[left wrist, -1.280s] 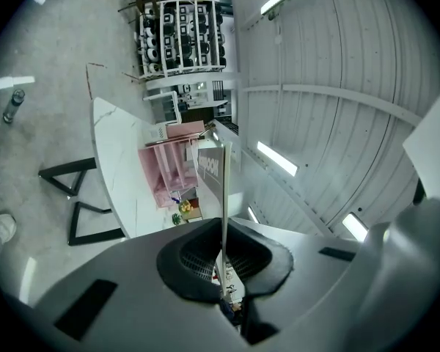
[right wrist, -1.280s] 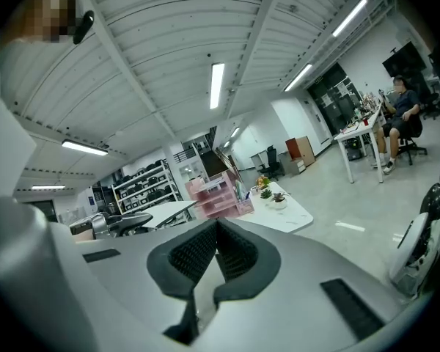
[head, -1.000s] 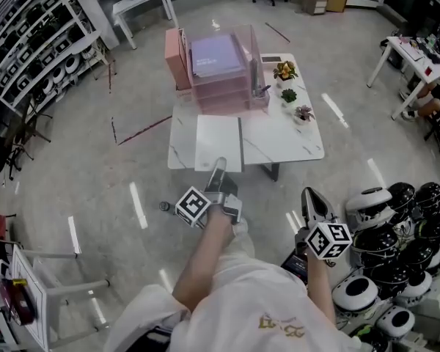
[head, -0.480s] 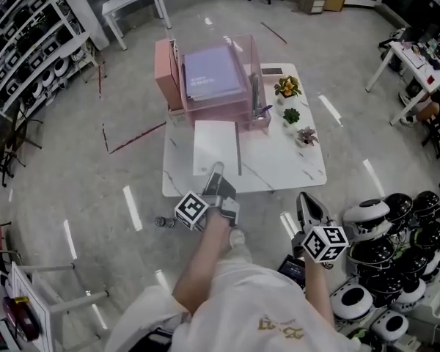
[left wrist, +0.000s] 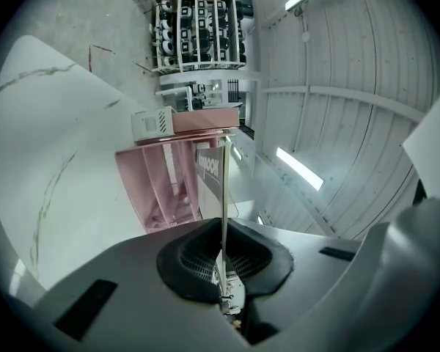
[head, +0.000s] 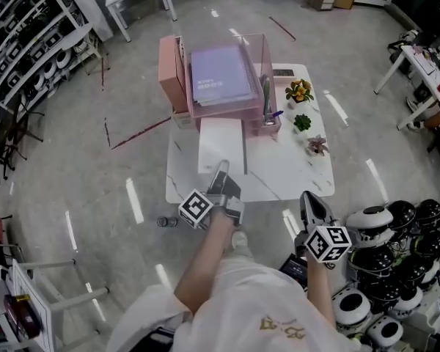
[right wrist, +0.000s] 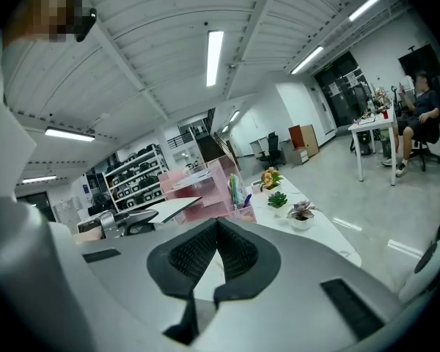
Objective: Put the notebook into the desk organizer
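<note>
A white notebook [head: 220,144] hangs level over the white table [head: 293,169], its far edge at the front of the pink desk organizer [head: 177,64]. My left gripper [head: 220,174] is shut on the notebook's near edge. In the left gripper view the notebook [left wrist: 224,189] shows edge-on between the pads [left wrist: 198,259], with the organizer [left wrist: 161,185] behind it. A purple notebook [head: 220,75] lies on top of the organizer. My right gripper [head: 313,200] is held off the table's near right corner, shut on nothing; its own view has the pads [right wrist: 194,251] closed together.
Three small potted plants [head: 302,122] line the table's right side, and a pen holder [head: 269,112] stands at the organizer's right. Round white and black machines [head: 396,226] crowd the floor to the right. Shelving [head: 22,35] fills the far left.
The table and organizer have drifted a little in the head view as the head moved. The left gripper keeps hold of the white notebook in front of the organizer; the right gripper stays put.
</note>
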### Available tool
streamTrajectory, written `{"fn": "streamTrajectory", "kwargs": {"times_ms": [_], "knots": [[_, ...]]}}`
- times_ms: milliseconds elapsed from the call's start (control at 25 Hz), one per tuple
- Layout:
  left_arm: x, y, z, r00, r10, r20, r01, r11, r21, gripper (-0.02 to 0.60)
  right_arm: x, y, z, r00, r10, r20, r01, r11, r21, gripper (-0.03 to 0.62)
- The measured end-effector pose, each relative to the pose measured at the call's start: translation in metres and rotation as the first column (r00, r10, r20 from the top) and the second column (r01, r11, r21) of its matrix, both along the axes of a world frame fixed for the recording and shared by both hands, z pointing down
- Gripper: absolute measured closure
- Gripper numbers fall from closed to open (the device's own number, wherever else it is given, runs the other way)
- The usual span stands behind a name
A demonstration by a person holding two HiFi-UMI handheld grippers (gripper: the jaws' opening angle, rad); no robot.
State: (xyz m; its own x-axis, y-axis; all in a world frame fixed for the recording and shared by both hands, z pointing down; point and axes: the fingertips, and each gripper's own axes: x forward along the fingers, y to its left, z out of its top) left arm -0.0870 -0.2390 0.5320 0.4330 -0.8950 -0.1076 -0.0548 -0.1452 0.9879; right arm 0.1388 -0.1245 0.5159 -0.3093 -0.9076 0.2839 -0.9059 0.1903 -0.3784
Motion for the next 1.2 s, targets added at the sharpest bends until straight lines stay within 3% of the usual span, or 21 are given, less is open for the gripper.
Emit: {"fn": "streamTrajectory", "kwargs": {"times_ms": [200, 640, 1200], "knots": [[-0.004, -0.018, 0.014, 1.000, 0.000, 0.030, 0.000, 1.000, -0.029, 0.555, -0.003, -0.018, 0.009, 1.000, 0.003, 0.014, -0.003, 1.000, -0.010, 0.582], [-0.007, -0.052, 0.038, 1.000, -0.005, -0.015, 0.004, 0.997, -0.080, 0.555, -0.011, -0.051, 0.020, 1.000, -0.013, 0.009, 0.013, 0.999, -0.043, 0.582], [-0.013, -0.086, 0.059, 1.000, -0.007, -0.014, 0.006, 0.992, -0.125, 0.555, -0.019, -0.091, 0.034, 1.000, -0.023, -0.020, 0.022, 0.997, -0.073, 0.582]]}}
